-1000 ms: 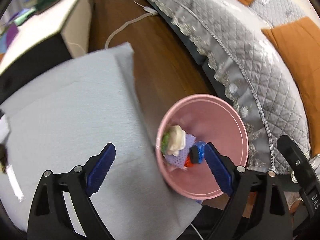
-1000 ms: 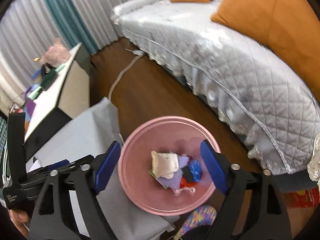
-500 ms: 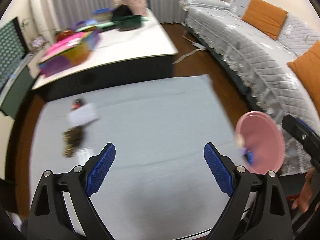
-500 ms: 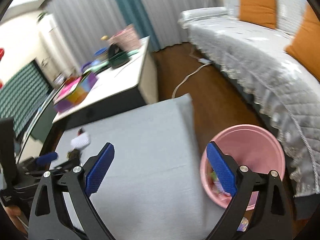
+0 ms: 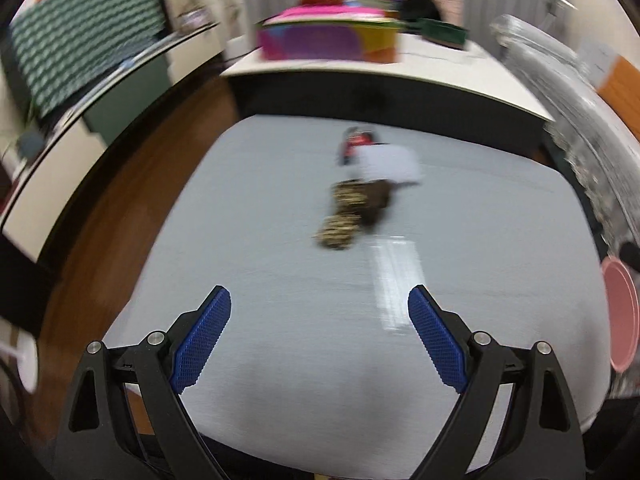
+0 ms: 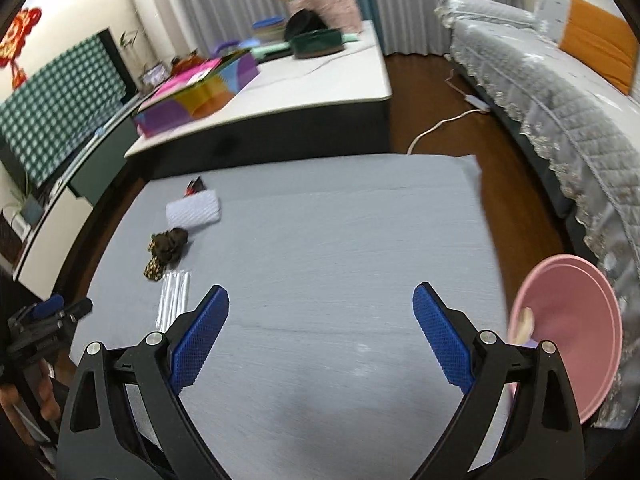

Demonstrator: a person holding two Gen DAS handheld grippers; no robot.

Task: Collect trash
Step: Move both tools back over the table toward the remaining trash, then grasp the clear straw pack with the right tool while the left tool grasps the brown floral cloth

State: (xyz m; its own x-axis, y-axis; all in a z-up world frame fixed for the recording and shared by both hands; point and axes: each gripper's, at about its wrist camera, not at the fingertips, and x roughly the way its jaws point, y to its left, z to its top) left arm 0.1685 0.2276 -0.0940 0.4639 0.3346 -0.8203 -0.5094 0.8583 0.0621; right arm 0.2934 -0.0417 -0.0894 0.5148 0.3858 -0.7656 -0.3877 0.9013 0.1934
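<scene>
Trash lies on the grey table: a white tissue, a dark brown crumpled wrapper, a clear plastic wrapper and a small red and black piece. The same pile shows blurred in the left wrist view: tissue, brown wrapper, clear wrapper. A pink bin holding some trash stands off the table's right side. My left gripper is open and empty, short of the pile. My right gripper is open and empty over the table's near middle.
A low white table with a colourful box and bags stands behind the grey table. A grey quilted sofa with orange cushions runs along the right. A white cable lies on the wooden floor.
Both grippers have swung left, away from the pink bin, and now face the table. The trash pile has come into the middle of the left view. Both stay open and empty.
</scene>
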